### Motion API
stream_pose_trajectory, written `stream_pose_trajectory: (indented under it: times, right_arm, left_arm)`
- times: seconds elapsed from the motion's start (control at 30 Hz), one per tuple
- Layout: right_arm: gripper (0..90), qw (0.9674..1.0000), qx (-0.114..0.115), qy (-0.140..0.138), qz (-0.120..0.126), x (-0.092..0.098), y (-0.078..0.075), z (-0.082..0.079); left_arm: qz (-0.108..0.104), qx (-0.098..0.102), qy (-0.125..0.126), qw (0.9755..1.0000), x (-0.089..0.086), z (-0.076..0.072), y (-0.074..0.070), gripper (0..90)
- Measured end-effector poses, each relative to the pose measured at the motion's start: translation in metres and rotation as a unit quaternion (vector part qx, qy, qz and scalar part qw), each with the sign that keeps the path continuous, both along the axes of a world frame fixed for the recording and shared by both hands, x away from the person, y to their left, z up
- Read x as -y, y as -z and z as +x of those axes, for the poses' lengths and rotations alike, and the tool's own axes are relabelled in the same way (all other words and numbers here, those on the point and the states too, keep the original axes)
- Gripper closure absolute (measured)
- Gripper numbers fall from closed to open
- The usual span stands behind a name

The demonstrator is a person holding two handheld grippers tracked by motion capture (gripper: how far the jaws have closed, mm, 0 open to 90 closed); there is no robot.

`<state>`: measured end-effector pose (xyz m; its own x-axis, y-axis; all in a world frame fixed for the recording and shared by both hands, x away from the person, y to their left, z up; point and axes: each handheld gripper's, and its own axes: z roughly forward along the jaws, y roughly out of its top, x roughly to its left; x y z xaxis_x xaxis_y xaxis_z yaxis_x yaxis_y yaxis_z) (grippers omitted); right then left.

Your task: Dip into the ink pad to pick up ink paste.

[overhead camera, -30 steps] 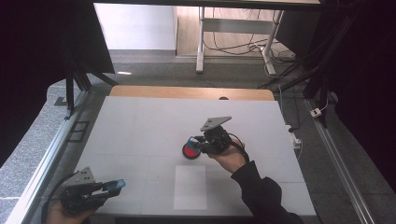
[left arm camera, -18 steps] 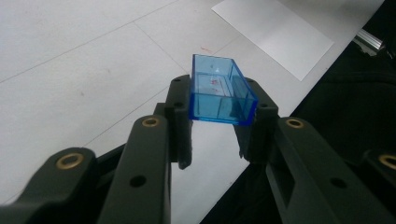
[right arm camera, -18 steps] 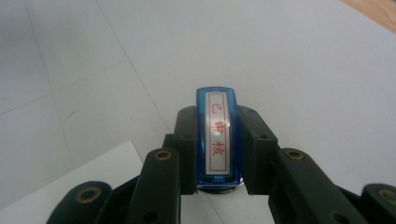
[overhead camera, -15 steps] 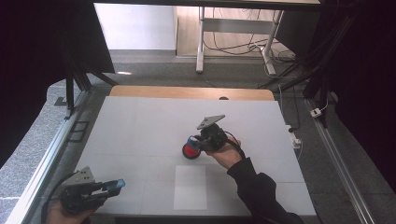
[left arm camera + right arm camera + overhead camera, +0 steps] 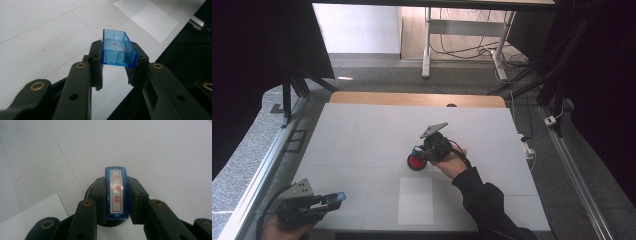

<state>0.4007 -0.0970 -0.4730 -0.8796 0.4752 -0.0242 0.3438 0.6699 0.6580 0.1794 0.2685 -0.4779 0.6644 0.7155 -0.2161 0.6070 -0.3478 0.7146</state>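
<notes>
At the near left corner of the table (image 5: pixel 362 130), the left gripper (image 5: pixel 332 199) is held low above the white top, its jaws closed on a clear blue cap (image 5: pixel 117 48). From above, this cap is just a small blue speck at the jaw tips. The left gripper view shows far more: it is an open, box-shaped piece of see-through blue plastic, pinched by its two long sides, hollow side up, with faint red marks showing through its floor.

A little farther in, a white sheet of paper (image 5: pixel 416 201) lies flat near the front edge, between the two hands and touched by neither. In the left gripper view it appears past the cap, at the top right.

Toward the middle of the table, the right gripper (image 5: pixel 418 156) is clamped on a blue stamp (image 5: pixel 116 195) and points down at a round red ink pad (image 5: pixel 416 162) with a black rim. The high view shows the red disc under the gripper's tip but hardly anything of the stamp. The right gripper view reverses this: the stamp's white label with red characters faces the camera between the jaws, while the stamp and jaws cover the pad below, leaving a dark curved edge. Whether the stamp touches the pad cannot be told.

Beyond the table's wooden far edge stand a desk frame (image 5: pixel 428 45) and loose cables on the floor.
</notes>
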Motion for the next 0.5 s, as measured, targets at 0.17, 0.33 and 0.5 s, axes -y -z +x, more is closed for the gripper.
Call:
stream_pose_trajectory:
  times: [0.17,0.33,0.5]
  right_arm:
    - [71.5,1.0,-0.002,0.0,-0.002,-0.001,0.0021,0.0015]
    - [71.6,1.0,-0.002,-0.001,-0.008,-0.0031,0.0046,0.0029]
    - [71.6,1.0,-0.004,0.001,-0.009,-0.0037,0.0056,0.0047]
  left_arm:
    - [0.0,0.0,0.0,1.0,0.0,0.0,0.0,68.5]
    - [0.0,0.0,0.0,1.0,0.0,0.0,0.0,68.6]
    - [0.0,-0.001,0.0,1.0,-0.0001,0.0002,0.0,68.6]
